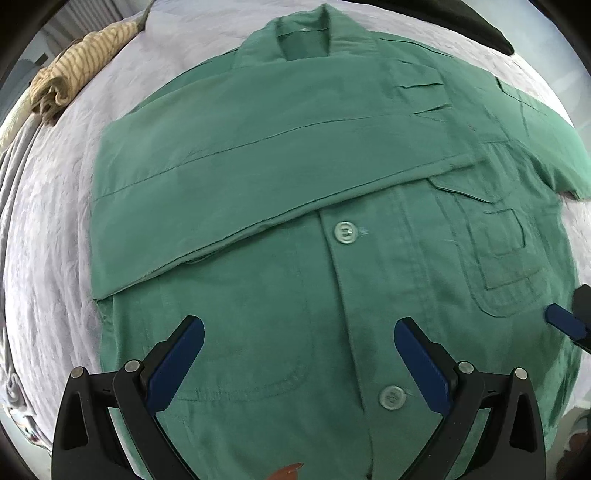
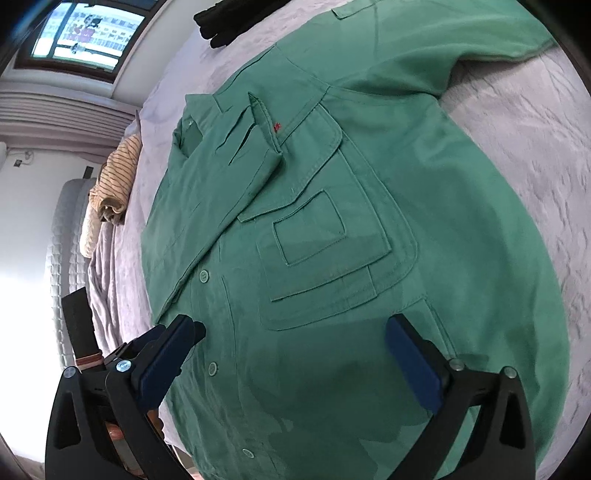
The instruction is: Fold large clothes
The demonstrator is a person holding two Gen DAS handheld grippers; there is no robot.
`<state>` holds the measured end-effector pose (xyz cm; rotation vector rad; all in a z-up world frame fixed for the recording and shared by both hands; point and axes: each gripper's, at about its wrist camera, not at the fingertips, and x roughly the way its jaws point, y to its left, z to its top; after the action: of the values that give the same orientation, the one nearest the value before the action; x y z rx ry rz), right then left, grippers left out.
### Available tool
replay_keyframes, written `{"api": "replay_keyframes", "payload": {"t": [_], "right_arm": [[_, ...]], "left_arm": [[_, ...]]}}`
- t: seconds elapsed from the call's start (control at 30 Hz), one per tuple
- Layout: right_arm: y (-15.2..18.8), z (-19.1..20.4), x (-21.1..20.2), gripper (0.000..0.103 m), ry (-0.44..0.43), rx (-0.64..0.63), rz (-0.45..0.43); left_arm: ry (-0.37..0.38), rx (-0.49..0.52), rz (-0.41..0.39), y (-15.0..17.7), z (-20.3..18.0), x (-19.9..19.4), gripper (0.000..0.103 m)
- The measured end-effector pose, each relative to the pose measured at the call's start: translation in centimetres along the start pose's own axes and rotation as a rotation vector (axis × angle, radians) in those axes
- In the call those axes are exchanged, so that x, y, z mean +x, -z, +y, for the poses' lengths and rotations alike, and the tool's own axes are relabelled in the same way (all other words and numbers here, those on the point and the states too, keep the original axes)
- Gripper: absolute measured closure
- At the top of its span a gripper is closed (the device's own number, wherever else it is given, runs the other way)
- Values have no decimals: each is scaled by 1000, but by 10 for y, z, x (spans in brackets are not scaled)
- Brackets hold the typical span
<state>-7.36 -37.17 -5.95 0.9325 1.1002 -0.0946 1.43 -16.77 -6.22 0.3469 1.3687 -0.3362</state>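
Green shirt [image 1: 303, 177] lying front-up on a bed [image 1: 51, 236] covered in pale lilac fabric. In the left wrist view its long axis runs from 12 to 6 o'clock, the collar [image 1: 306, 33] pointing to 12 and the button placket [image 1: 347, 280] descending toward 6; one sleeve [image 1: 229, 192] is folded across the chest, slanting from 8 toward 2 o'clock. The other sleeve [image 2: 461, 33] extends toward 1 o'clock in the right wrist view. The left gripper [image 1: 299, 350] hangs above the lower front, jaws spread wide, nothing between them. The right gripper [image 2: 291, 350] is likewise fully spread and empty over the chest pocket [image 2: 332, 251]. A striped garment [image 1: 77, 70] lies at 10 o'clock.
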Motion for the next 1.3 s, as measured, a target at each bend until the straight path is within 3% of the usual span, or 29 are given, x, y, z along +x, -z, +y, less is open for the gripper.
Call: {"api": "replay_keyframes", "payload": {"t": [0.13,0.27,0.47,0.9,1.3], "right_arm": [[11,6,-5,0,-40,38,-24],[24,18,-11,0,-7,57,-62],[47,30,-19,0,-57,150,-127],[89,55,-42,0,-50,229,-241],[121,104,-47,0,-37,192,-226]], "left_arm": [[-24,18,24,-1,-4,-15,0],[4,81,54,6,-10,-29,0],[-23,171,13,14,-10,-68,0],[13,228,-29,36,46,-92,0],[48,177,-83,40,97,-123,0]]}}
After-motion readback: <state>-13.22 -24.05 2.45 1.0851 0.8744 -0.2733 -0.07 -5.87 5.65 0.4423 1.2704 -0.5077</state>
